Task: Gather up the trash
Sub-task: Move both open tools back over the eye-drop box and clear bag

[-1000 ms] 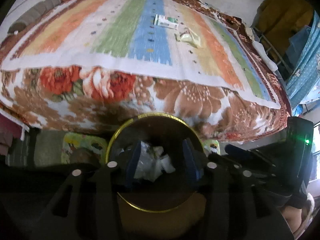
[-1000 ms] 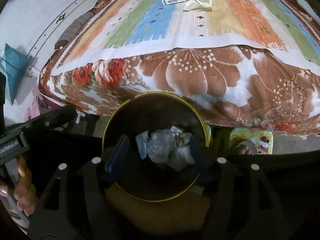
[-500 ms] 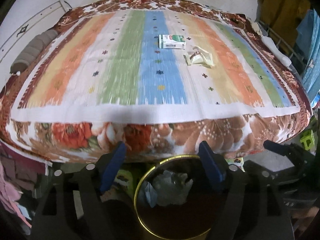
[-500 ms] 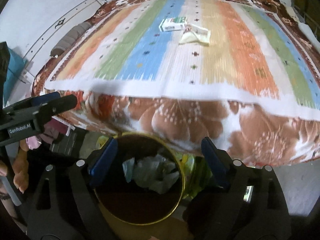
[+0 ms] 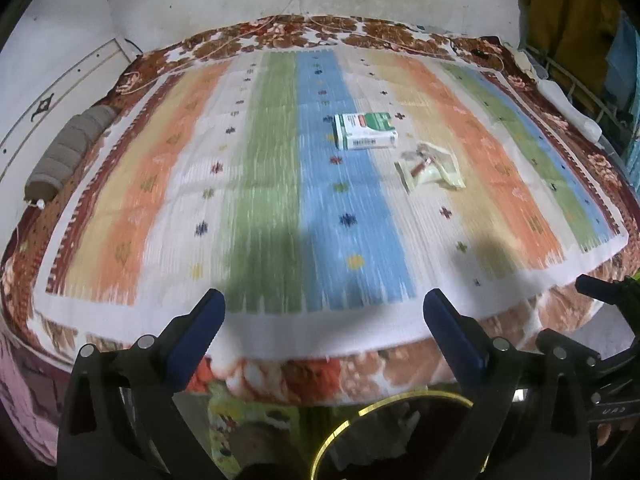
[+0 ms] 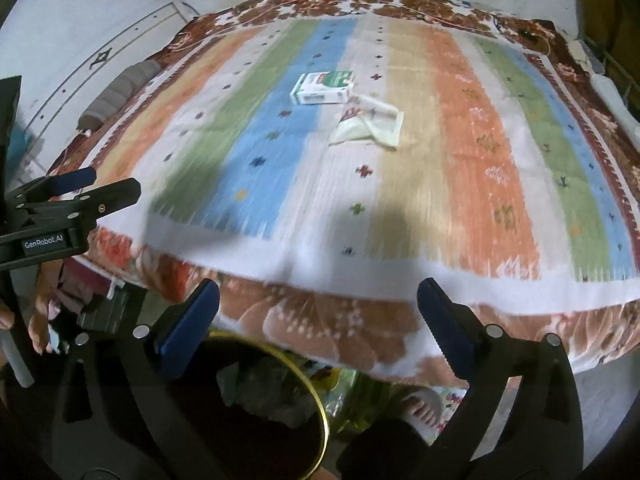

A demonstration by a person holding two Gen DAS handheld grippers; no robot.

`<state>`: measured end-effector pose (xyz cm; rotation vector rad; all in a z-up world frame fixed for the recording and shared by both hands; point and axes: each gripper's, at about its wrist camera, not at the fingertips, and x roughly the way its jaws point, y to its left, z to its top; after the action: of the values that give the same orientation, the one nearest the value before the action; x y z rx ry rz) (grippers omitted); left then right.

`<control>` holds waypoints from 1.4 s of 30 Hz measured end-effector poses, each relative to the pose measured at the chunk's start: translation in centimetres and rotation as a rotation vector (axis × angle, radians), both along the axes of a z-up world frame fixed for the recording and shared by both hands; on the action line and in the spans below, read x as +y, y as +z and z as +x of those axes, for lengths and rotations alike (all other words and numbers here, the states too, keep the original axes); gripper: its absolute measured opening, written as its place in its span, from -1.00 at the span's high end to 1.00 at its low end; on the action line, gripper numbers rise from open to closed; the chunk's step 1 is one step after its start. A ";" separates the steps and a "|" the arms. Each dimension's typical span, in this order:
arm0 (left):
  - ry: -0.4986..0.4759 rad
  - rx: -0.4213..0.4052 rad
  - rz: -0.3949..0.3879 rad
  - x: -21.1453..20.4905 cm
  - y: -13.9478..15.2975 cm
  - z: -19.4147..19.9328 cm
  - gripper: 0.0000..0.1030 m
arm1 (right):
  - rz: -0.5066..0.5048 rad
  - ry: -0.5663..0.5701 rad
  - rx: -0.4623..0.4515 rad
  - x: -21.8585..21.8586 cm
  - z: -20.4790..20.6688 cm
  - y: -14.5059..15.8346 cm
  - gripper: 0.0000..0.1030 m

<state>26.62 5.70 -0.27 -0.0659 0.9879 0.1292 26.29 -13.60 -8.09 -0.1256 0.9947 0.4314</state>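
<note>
A green-and-white carton lies on the striped bedspread, far ahead of both grippers. A pale crumpled wrapper lies just right of it. My left gripper hangs over the bed's near edge, jaws opening, nothing between them. My right gripper is beside it, also opening and empty. Below stands a dark bin with a gold rim, holding crumpled plastic trash.
A floral blanket hangs over the bed's front. A grey bolster lies along the bed's left side by the white wall. Hanging clothes and a rack stand at the right. A person's foot is near the bin.
Both grippers rose from over the bin to the bed's edge while their jaws spread wide. The crumpled plastic that was between the fingers now lies in the bin.
</note>
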 end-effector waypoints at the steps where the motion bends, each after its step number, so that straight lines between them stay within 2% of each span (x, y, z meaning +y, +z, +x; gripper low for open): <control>1: -0.001 -0.002 0.002 0.2 -0.1 0.6 -0.89 | 0.003 -0.005 0.002 0.1 0.4 0.0 -0.83; 10: 0.001 -0.098 0.038 2.1 -1.4 5.1 -0.89 | -0.003 -0.029 0.007 1.3 5.9 -0.6 -0.83; 14: -0.021 -0.132 -0.005 3.1 -2.1 6.6 -0.89 | -0.016 -0.028 0.003 1.7 8.4 -1.2 -0.83; 17: -0.029 -0.137 -0.022 3.5 -2.6 7.9 -0.89 | -0.035 -0.022 0.006 2.4 10.5 -1.9 -0.83; 22: -0.049 -0.112 0.007 3.7 -3.6 10.3 -0.89 | -0.033 -0.018 0.002 3.3 13.1 -2.3 -0.83; 30: -0.162 -0.109 0.032 3.4 -3.6 14.9 -0.89 | -0.040 -0.046 0.012 4.2 18.2 -3.5 -0.83; 36: -0.248 -0.042 0.183 3.5 -5.7 19.0 -0.89 | -0.054 -0.048 0.065 5.0 21.7 -5.5 -0.80; 39: -0.283 -0.044 0.183 3.7 -5.8 20.4 -0.89 | -0.053 -0.052 0.101 5.2 23.2 -6.5 -0.68; 42: -0.404 -0.021 0.170 2.8 -5.9 22.7 -0.89 | -0.065 -0.047 0.101 5.3 24.2 -7.0 -0.60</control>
<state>49.29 8.54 -6.19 0.2866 0.9475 -0.1581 50.46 -8.28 -15.10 -0.1400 1.1093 0.3650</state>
